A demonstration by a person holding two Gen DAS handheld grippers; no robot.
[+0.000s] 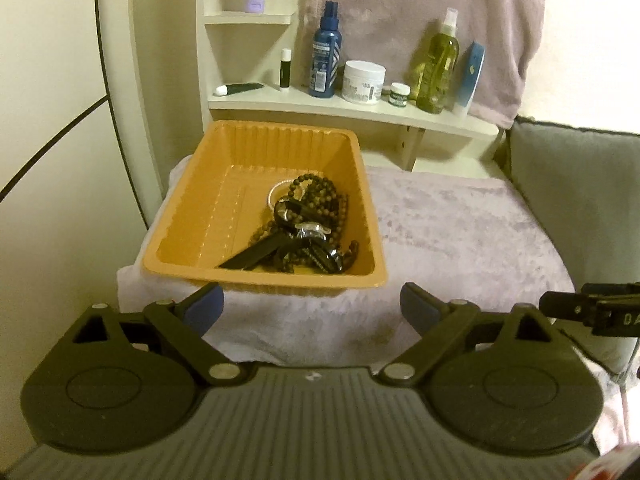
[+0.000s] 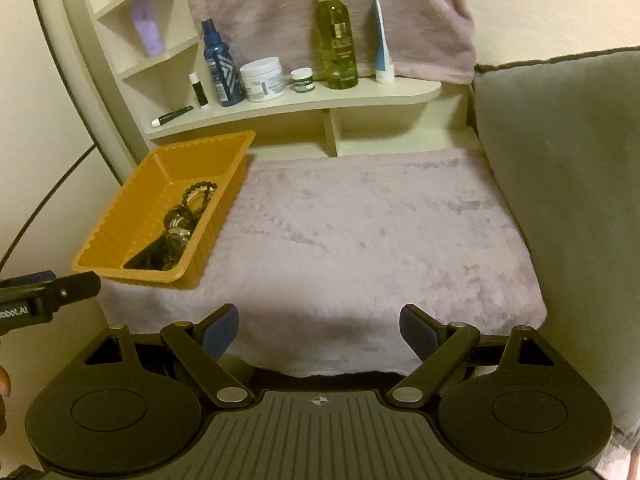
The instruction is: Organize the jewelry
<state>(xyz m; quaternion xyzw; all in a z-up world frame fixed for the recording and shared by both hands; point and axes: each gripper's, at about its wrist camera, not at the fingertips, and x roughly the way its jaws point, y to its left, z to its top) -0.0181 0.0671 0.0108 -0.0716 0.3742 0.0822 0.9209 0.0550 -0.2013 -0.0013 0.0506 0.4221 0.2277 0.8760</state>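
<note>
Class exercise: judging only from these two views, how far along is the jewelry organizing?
Done: the jewelry, a beaded necklace and watches, lies piled in the orange tray. In hand: nothing; left hand-held gripper and right hand-held gripper are open. Left: nothing lies on the towel.

A ribbed, rectangular orange plastic tray [image 1: 192, 216] sits on the left of the pale plush cloth. Heaped in its right near corner are a tangle of dark brown bead strands [image 1: 320, 196], a black-strapped wristwatch [image 1: 280, 240] and a small white ring-shaped bracelet [image 1: 276, 194], all touching.
</note>
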